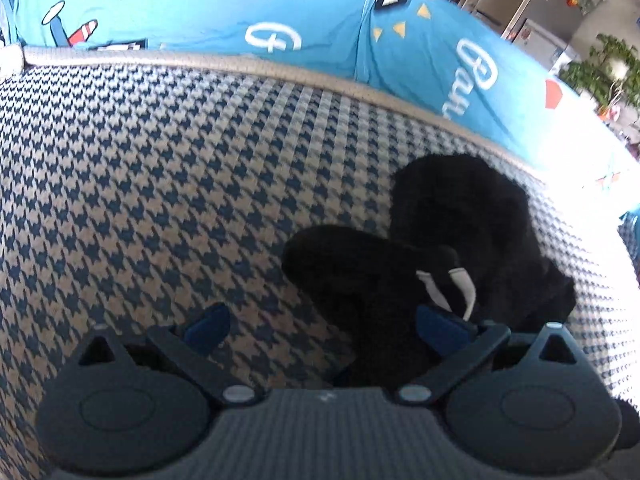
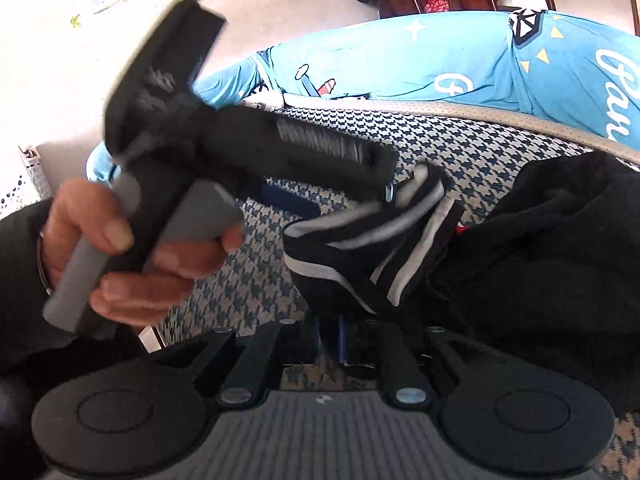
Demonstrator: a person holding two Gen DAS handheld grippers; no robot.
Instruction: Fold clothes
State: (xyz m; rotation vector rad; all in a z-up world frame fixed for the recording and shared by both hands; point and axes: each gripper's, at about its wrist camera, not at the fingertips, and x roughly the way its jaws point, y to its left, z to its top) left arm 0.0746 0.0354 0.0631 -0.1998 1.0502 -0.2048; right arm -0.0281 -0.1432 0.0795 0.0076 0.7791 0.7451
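Lying crumpled on a blue-and-cream houndstooth woven cushion (image 1: 160, 184) is a black fleecy garment with white stripes along its trim (image 1: 460, 232), bunched toward the right side of the cushion in the left wrist view. In that view the left gripper (image 1: 324, 324) has its blue-padded jaws spread wide; a fold of the black cloth runs up between them and lies against the right-hand pad, while the left-hand pad stands clear over the bare cushion, so nothing is clamped there.

From the right wrist view, the right gripper (image 2: 332, 340) has its jaws drawn almost together, and the striped edge of the garment (image 2: 368, 248) rises straight out of the narrow gap between them, so it appears pinched on that edge; the contact itself is dark and hard to make out. The rest of the black cloth heaps up to the right. Above the striped edge, the left gripper (image 2: 408, 184) reaches in from the left, blurred, and a person's hand (image 2: 132, 256) in a dark sleeve grips its grey handle.

Behind the cushion's pale piped rim stretches a bright turquoise printed fabric with white lettering and cartoon figures (image 1: 200, 12)
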